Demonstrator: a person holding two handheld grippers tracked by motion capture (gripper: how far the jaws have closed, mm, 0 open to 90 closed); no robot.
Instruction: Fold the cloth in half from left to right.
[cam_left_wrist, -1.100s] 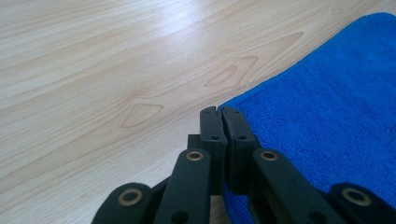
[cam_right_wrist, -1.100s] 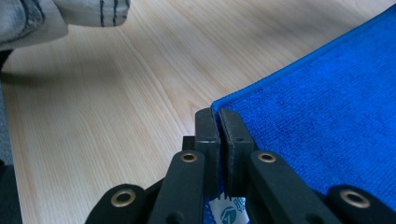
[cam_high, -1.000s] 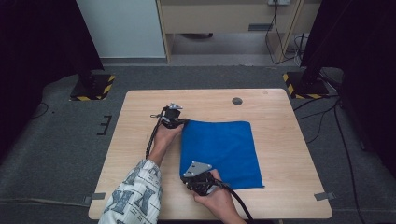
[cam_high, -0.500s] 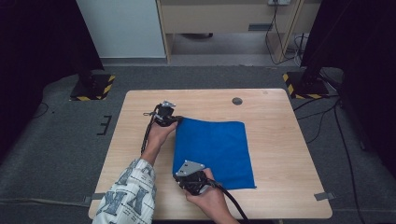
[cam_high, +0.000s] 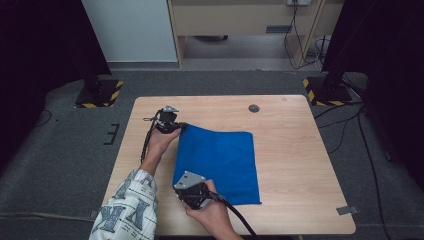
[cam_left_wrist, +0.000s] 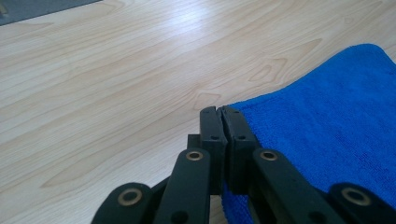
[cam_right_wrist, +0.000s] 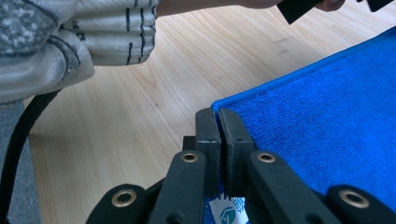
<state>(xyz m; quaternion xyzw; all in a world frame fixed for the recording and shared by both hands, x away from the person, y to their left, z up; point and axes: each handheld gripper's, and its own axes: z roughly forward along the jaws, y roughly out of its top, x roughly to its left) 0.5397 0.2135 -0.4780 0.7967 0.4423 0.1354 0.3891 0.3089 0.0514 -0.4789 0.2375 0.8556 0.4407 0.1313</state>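
A blue cloth (cam_high: 220, 162) lies spread over the middle of the wooden table (cam_high: 290, 150), with its left edge lifted. My left gripper (cam_high: 180, 126) is shut on the cloth's far left corner; the left gripper view has the corner of the blue cloth (cam_left_wrist: 327, 121) pinched between the closed jaws of the left gripper (cam_left_wrist: 222, 112). My right gripper (cam_high: 186, 180) is shut on the near left corner. In the right gripper view the blue cloth (cam_right_wrist: 317, 121) has its hemmed corner clamped in the right gripper (cam_right_wrist: 218, 114), and a white label (cam_right_wrist: 226, 210) hangs below the jaws.
A small dark round grommet (cam_high: 254, 108) sits in the table near its far edge. A patterned sleeve (cam_right_wrist: 79, 32) reaches across the table's left side. Black stands with yellow-black striped bases (cam_high: 97, 95) stand on the grey floor beyond the table.
Both grippers have moved left with the cloth's left corners, dragging the whole cloth leftward across the table.
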